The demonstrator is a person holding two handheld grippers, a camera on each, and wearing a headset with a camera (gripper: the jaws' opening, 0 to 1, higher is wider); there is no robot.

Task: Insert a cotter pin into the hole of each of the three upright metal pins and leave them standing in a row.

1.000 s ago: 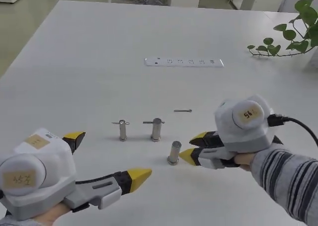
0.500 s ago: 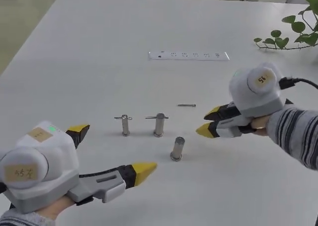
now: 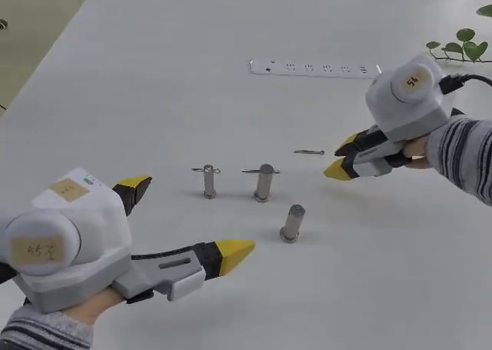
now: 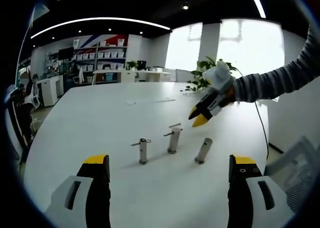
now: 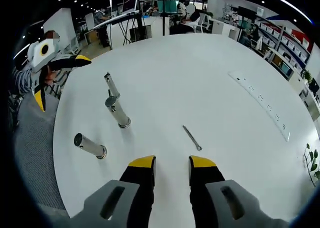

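The loose cotter pin (image 3: pixel 309 151) lay flat on the table (image 3: pixel 154 73), right of centre in the head view, just left of the right gripper (image 3: pixel 344 157), whose jaws stood a little apart and empty, nothing between. Its long axis ran roughly left to right. The bare metal pin (image 3: pixel 292 221) stood lower, toward centre; the left gripper (image 3: pixel 184 220), gaping wide, hung lower left.

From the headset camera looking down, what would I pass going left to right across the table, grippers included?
left gripper → first pinned metal pin → second pinned metal pin → bare metal pin → loose cotter pin → right gripper
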